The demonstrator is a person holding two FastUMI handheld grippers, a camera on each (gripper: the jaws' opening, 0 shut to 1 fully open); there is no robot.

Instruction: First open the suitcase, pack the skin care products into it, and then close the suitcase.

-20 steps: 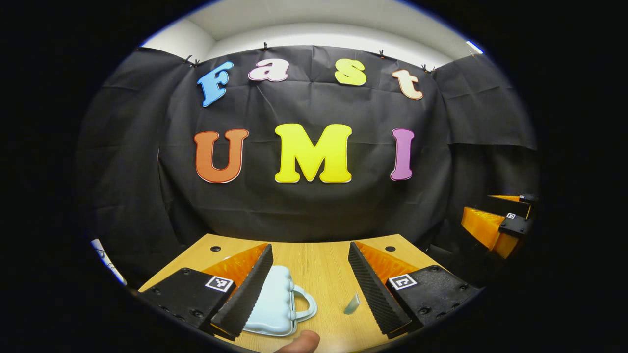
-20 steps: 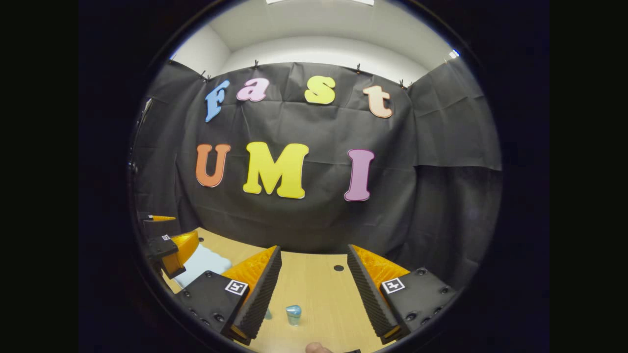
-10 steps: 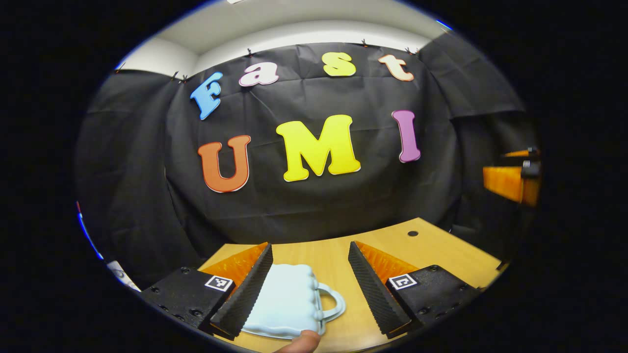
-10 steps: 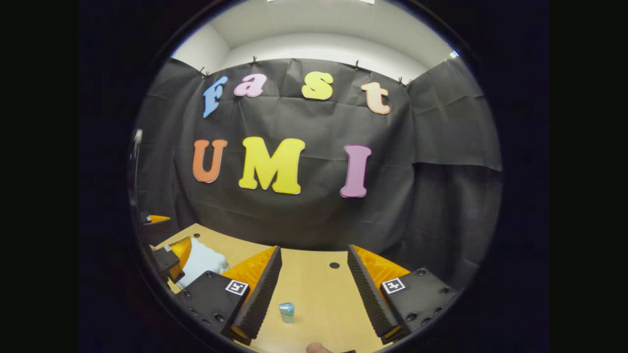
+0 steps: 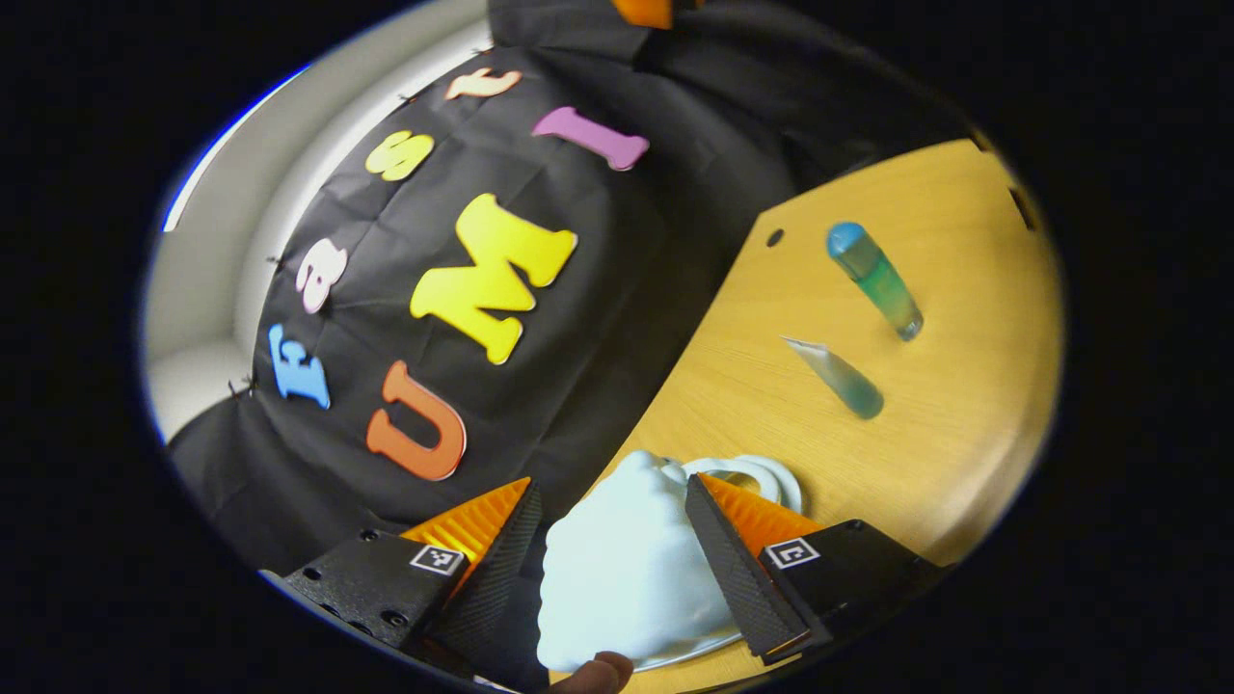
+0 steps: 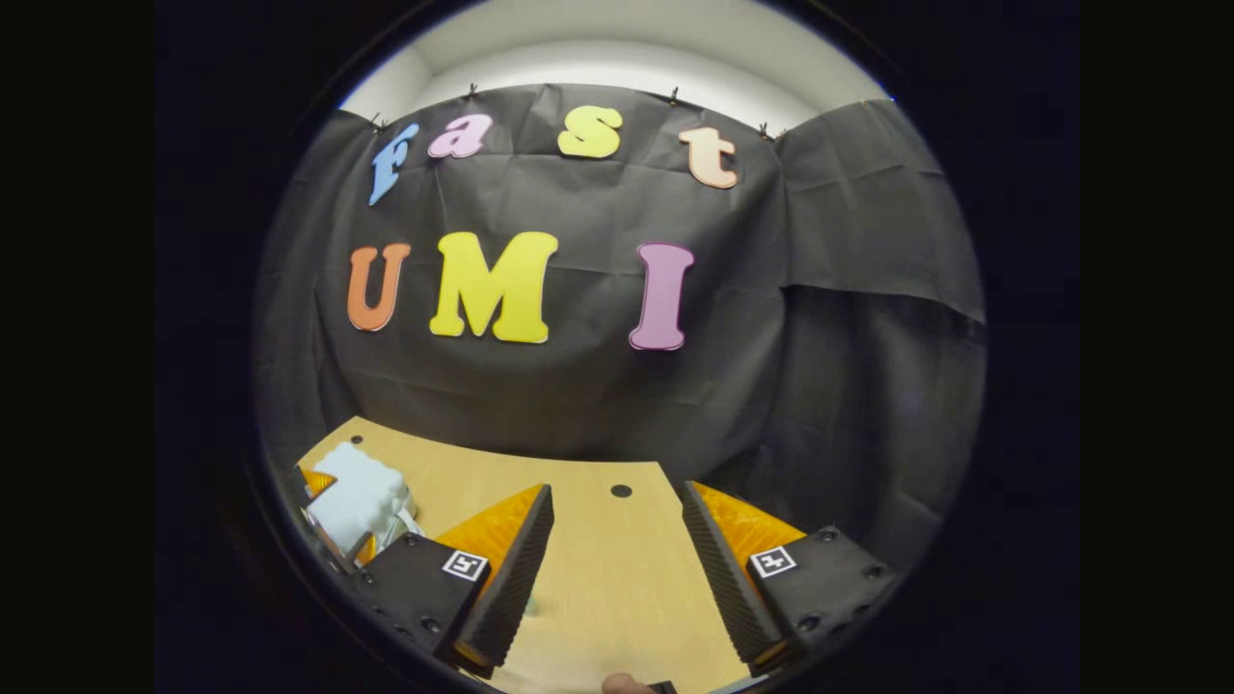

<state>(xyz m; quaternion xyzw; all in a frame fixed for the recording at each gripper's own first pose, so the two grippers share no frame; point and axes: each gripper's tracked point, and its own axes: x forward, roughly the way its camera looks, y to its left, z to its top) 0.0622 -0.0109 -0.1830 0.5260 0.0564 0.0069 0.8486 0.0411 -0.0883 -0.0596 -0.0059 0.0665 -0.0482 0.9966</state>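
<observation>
Sitting between the left gripper (image 5: 612, 564) jaws, w/ its handle just past the right-hand finger, is the small pale-blue ribbed plastic suitcase (image 5: 622, 569); jaws wide, grip can't be told. Right gripper (image 6: 617, 569) jaws apart over bare wooden table (image 6: 617, 578); suitcase far left of them.

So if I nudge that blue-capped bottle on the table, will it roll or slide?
The blue-capped bottle lies on its side and looks round, so it would probably roll. The table looks smooth, offering little to stop it. It seems small, likely light.
</observation>
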